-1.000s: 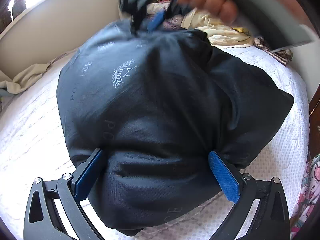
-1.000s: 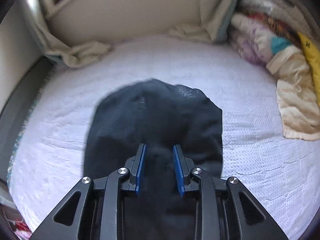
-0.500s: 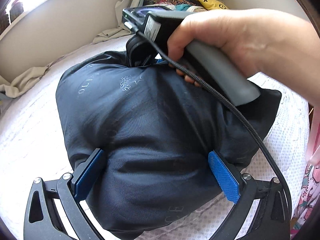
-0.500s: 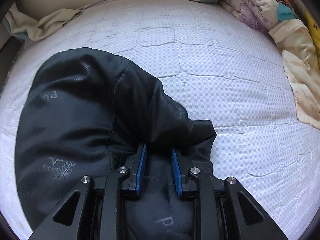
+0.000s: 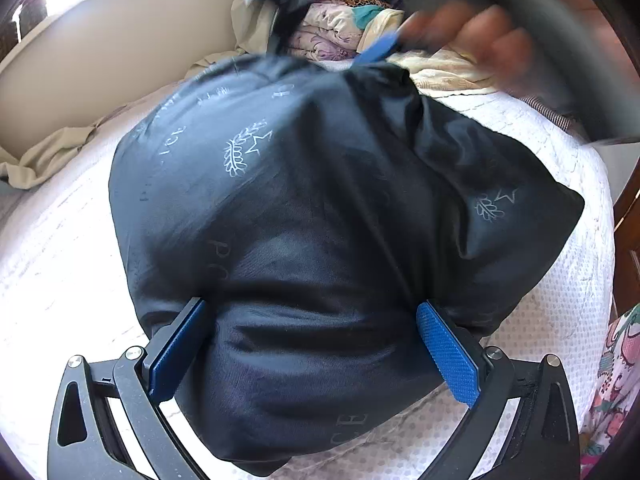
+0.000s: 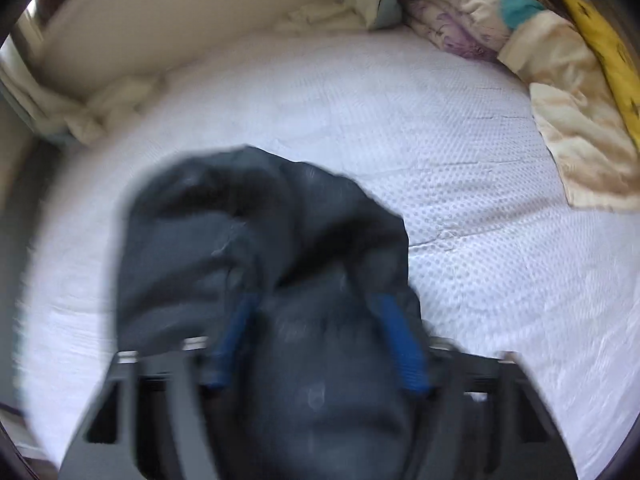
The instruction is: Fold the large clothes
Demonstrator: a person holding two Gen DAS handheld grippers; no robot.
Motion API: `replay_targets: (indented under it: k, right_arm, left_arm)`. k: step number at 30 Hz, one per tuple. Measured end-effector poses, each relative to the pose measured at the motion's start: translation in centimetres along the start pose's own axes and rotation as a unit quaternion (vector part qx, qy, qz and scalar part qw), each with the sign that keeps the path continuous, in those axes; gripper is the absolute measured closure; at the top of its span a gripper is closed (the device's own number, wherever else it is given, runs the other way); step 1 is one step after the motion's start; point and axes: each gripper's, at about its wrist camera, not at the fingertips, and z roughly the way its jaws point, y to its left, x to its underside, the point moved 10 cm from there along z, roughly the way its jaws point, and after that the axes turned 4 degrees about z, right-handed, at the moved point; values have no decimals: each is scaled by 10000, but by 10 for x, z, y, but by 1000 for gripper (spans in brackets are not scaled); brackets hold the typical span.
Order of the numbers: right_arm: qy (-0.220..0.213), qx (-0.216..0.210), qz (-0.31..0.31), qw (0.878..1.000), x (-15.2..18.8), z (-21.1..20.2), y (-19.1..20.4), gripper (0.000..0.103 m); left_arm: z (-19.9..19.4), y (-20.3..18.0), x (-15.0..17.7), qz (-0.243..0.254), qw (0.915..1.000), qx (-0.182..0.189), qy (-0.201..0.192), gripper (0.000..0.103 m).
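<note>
From the left wrist, the left gripper sits low with its blue pads spread wide around the bunched black jacket lying mid-mattress; the right hand is a blur above its far edge. From the right wrist, the right gripper is smeared, pads parted with jacket cloth between them, though whether it grips is unclear.

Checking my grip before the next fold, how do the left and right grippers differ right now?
The left gripper stands wide open, straddling a thick bulge of the dark jacket; the right gripper is narrower, with cloth between its pads. The left view is sharp; the right is motion-blurred. Both have blue pads and touch the same jacket on the white mattress.
</note>
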Motion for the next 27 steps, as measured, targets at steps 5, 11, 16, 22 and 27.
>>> replay_targets:
  k: [5,11,16,22,27]
  right_arm:
    - [-399,-309,-163,9986,19,-69,-2,21]
    - [-159,-437,-293,9985,67,-62,-14,19]
    - [-16,-369,190,9991,85,-31,-54,19]
    - [624,-863,636,9923,100,4,-74,16]
    - [988,-1143,1020,9833,114,25,-86,16]
  left_arm:
    - [1,2,-1,-23,10000,-23,18,0]
    - [0,0,-1,-15,10000,-19,-10,0]
    - [0,0,0,-10,10000,-9,18,0]
    - [0,1,-4,-50,9999,76,89,0]
    - [-6,9,-10,-330,9986,387,163,0]
